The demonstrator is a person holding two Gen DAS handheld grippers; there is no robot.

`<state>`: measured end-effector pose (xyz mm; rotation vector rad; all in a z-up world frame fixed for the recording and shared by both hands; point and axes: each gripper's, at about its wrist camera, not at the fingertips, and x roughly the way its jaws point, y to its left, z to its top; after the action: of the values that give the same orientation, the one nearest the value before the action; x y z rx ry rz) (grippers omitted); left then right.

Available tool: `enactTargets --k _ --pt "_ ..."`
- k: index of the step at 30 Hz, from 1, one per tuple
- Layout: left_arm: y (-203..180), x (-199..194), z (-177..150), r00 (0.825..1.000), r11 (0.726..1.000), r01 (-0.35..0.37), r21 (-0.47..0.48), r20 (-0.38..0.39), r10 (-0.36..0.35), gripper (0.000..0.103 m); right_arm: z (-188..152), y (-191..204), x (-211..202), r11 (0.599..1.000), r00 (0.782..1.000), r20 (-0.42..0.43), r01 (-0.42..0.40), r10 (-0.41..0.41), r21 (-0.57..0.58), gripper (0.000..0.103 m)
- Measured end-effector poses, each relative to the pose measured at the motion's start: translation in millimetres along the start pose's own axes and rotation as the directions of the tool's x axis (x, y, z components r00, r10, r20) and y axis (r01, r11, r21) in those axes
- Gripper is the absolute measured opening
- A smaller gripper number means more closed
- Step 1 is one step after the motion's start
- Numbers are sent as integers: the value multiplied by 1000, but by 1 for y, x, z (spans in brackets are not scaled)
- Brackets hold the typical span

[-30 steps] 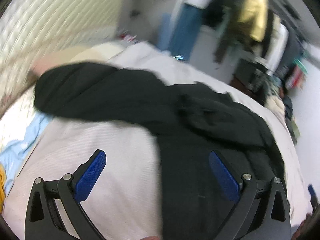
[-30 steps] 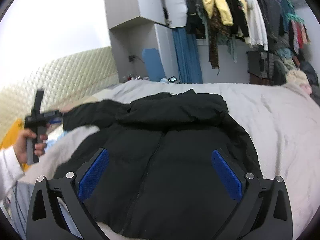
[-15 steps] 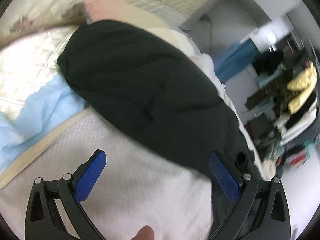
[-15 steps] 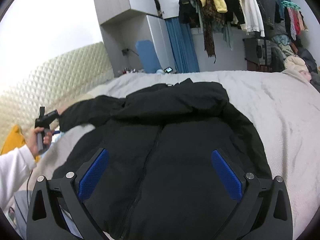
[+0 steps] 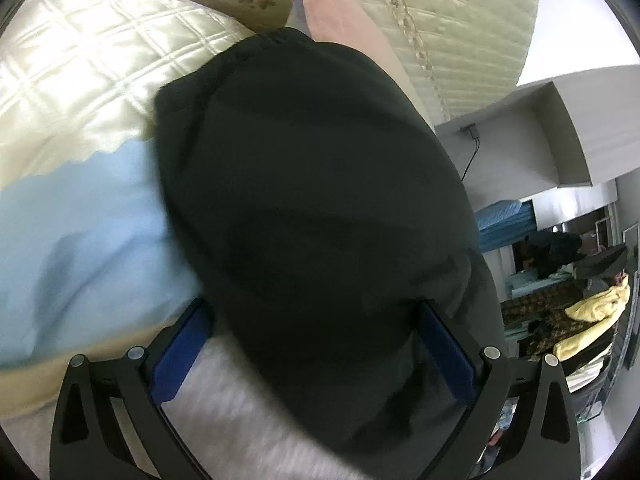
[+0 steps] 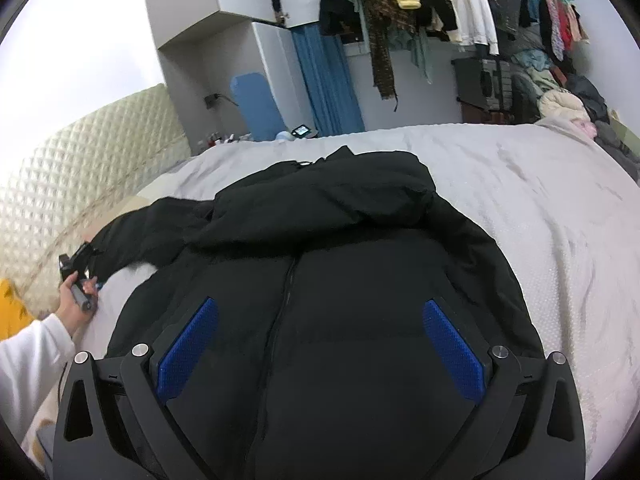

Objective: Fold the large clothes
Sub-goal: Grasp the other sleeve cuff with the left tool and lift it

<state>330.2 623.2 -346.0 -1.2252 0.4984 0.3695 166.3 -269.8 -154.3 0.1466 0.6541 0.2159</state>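
A black puffer jacket (image 6: 320,280) lies front up on the grey bed cover (image 6: 560,208), its zip running down the middle and its hood bunched at the far end. My right gripper (image 6: 320,344) hovers open over the jacket's lower body, nothing between its fingers. One sleeve (image 5: 312,184) stretches out to the left towards the pillows. My left gripper (image 5: 316,344) is open and close over that sleeve, blue pads (image 5: 180,348) on either side of it. In the right wrist view a hand in a white sleeve (image 6: 32,360) holds the left gripper (image 6: 90,252) at the sleeve's end.
A cream quilted pillow (image 5: 92,80), a light blue cloth (image 5: 80,240) and a pink pillow (image 5: 340,12) lie by the padded headboard (image 6: 80,184). A rail of hanging clothes (image 6: 420,0) and a grey wardrobe (image 6: 240,0) stand beyond the bed. Something yellow (image 6: 12,312) sits at far left.
My left gripper has swung down and in along the sleeve, which now fills the space between its open fingers. The right gripper has stayed almost still over the jacket body.
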Motion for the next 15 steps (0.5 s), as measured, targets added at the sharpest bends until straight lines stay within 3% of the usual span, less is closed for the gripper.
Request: enactTargets --k 5,10,12,15 --pt "-14 9 5 998 998 45 -49 38 -43 81 4 4 10 1000 1000 -11 28 -28 -2 103" --pt "-28 3 14 992 994 78 -77 103 -70 27 2 9 19 999 999 -40 29 -30 -20 103" --pt "-39 -5 14 992 996 53 -67 115 -45 18 3 11 17 999 999 -35 26 -27 -30 103" --pt "-55 -27 13 989 999 8 -35 145 -3 12 4 14 11 998 999 -17 26 -27 -50 103"
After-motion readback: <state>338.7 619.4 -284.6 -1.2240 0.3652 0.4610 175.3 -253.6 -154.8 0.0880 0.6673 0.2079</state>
